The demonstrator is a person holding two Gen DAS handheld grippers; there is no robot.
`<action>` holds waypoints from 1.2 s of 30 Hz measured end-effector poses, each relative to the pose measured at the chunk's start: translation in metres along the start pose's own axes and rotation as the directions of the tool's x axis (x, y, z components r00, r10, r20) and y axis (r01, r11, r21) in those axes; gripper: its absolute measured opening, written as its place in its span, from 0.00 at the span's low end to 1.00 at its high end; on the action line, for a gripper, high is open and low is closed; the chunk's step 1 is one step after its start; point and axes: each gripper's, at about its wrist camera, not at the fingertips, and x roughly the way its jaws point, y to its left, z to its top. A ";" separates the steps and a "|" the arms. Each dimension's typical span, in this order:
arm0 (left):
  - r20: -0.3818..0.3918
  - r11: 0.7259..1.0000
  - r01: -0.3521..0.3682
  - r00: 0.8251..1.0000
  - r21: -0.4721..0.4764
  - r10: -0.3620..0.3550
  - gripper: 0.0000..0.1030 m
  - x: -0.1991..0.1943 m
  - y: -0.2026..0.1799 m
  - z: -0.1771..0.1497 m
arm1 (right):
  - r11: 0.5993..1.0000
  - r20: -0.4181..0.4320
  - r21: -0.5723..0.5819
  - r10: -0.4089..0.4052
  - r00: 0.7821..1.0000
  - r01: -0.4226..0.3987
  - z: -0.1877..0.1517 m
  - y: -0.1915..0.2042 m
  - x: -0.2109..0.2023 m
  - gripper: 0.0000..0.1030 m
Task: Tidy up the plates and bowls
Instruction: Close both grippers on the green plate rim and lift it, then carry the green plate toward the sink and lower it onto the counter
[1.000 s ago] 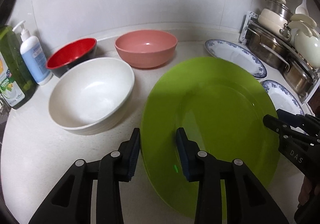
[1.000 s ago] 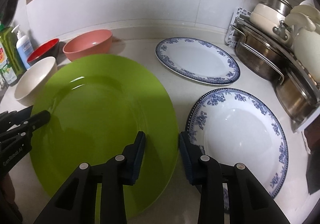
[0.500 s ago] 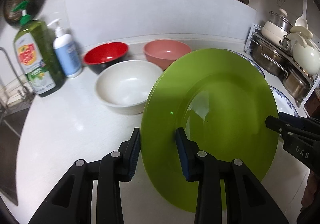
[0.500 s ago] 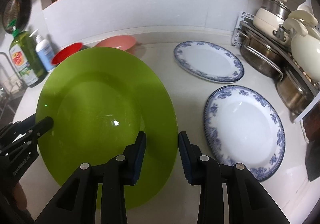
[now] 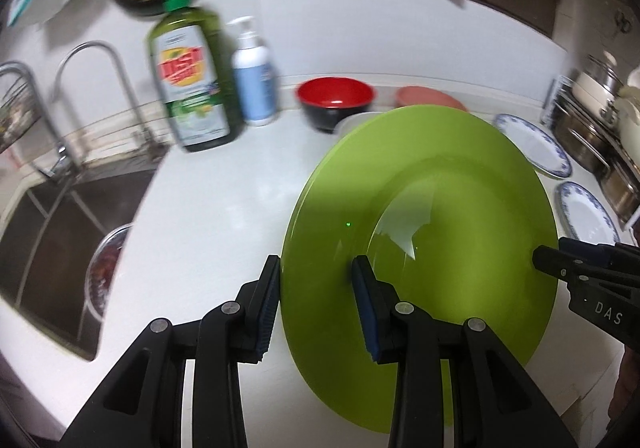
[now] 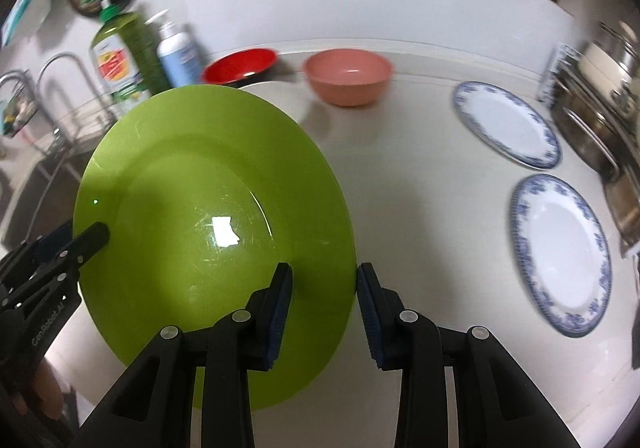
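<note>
A large green plate (image 5: 440,187) (image 6: 200,167) hangs tilted above the white counter, gripped at opposite rims. My left gripper (image 5: 316,268) is shut on its left rim, one finger over the face and one behind. My right gripper (image 6: 325,276) is shut on the right rim the same way. Behind the plate stand a red bowl (image 5: 336,91) (image 6: 240,65) and a pink bowl (image 6: 348,75), with a white bowl (image 6: 276,87) mostly hidden. Two blue-rimmed white plates (image 6: 504,123) (image 6: 560,252) lie flat on the right.
A steel sink (image 5: 60,228) with a curved faucet (image 5: 92,87) lies at the left. A green soap bottle (image 5: 192,79) and a blue-white pump bottle (image 5: 254,75) stand by the wall. Stacked pots on a rack (image 5: 592,127) fill the right edge.
Both grippers have lifted the green plate higher and carried it left toward the sink side. The bowls now sit farther back, and the sink has come into view.
</note>
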 end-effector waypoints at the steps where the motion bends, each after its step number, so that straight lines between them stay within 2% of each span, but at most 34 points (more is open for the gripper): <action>1: -0.001 1.000 -0.014 1.000 -0.009 0.014 0.35 -0.002 0.008 -0.002 | 1.000 -0.004 -0.007 0.010 1.000 -0.010 0.001 0.005 0.002 0.34; 5: -0.018 0.998 -0.058 0.998 -0.040 0.057 0.35 -0.008 0.037 -0.011 | 0.998 -0.030 -0.038 0.048 0.998 -0.049 0.001 0.033 0.007 0.34; 14: -0.082 0.989 -0.109 0.992 -0.103 0.100 0.35 -0.002 0.085 -0.025 | 0.991 -0.085 -0.094 0.083 0.993 -0.091 -0.004 0.085 0.023 0.34; 26: -0.158 0.986 -0.105 0.984 -0.127 0.084 0.36 0.037 0.114 -0.036 | 0.995 -0.127 -0.080 0.054 0.990 -0.065 -0.007 0.110 0.050 0.34; 36: -0.198 0.987 -0.091 0.978 -0.136 0.063 0.36 0.061 0.124 -0.037 | 0.997 -0.124 -0.069 0.029 0.992 -0.037 -0.004 0.118 0.064 0.34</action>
